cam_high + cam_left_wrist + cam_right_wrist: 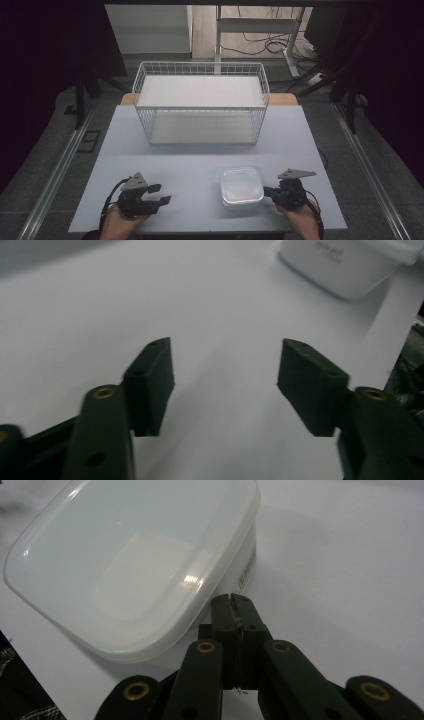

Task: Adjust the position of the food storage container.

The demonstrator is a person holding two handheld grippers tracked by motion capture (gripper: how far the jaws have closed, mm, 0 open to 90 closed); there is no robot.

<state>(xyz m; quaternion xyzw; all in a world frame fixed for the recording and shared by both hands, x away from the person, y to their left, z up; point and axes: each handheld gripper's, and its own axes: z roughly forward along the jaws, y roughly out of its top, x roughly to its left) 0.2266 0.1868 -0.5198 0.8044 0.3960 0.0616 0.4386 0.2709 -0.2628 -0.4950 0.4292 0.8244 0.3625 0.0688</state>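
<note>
The right gripper (234,600) has its jaws pressed together with nothing between them; its tip sits just beside the box (135,565), at the box's side wall under the lid's rim, though whether it touches the wall I cannot tell; in the high view this gripper (266,190) lies low over the table (200,155) at the near right, held by the right hand (300,212), pointing left at the box (241,186); the grey plate (296,174) on top of it tilts up

The box is a shallow white plastic tub with rounded corners and a translucent lid shut on it; it stands flat on the table near the front edge, right of centre; small print runs along its side wall, too blurred to read

The left gripper (225,370) is spread wide, jaws well apart, nothing held; bare table shows between them; the box (345,265) lies farther off at the upper right of the left gripper view, well apart from the jaws; in the high view the left gripper (161,194) hovers at the near left in the left hand (120,220), pointing right toward the box

Farther back, a white wire basket (200,102) stands at the table's far edge, centred, well apart from both grippers and the box
</note>
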